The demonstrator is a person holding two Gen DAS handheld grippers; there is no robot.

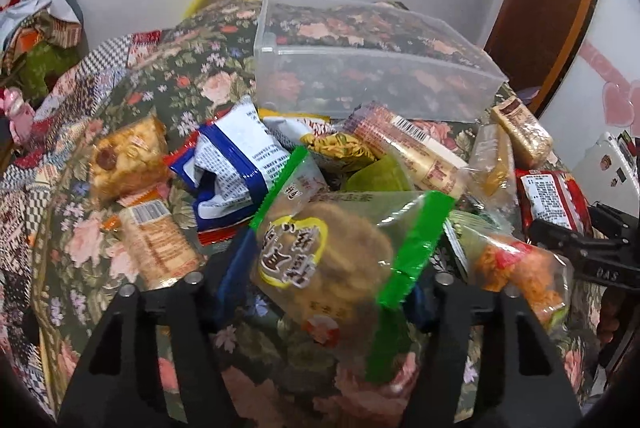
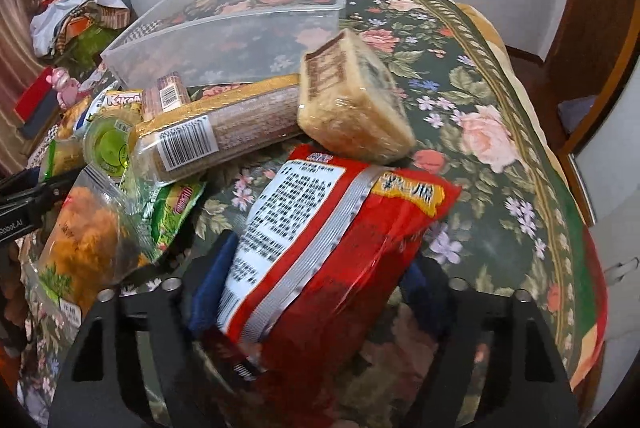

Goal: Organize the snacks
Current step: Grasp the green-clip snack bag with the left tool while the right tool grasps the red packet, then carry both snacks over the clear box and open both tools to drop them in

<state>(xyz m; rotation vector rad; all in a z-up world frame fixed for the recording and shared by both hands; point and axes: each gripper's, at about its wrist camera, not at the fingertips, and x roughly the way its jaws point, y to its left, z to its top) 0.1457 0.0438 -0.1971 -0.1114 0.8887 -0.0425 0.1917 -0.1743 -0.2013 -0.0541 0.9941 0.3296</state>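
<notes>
A pile of snack packets lies on a floral cloth in front of an empty clear plastic bin [image 1: 372,68], which also shows in the right wrist view [image 2: 240,28]. My left gripper [image 1: 320,292] is shut on a clear packet with green edges holding a round pastry [image 1: 332,248], lifted above the cloth. My right gripper [image 2: 316,292] is shut on a red noodle packet [image 2: 332,240], held above the cloth. The right gripper also shows at the right edge of the left wrist view [image 1: 584,248].
Loose snacks lie around: a blue and white packet [image 1: 232,164], a long biscuit pack [image 2: 216,132], a rice-cake block [image 2: 352,100], a green jelly cup [image 2: 108,144], an orange floss bun [image 2: 84,244]. Cluttered clothes lie far left [image 1: 36,28]. A door stands right [image 1: 552,8].
</notes>
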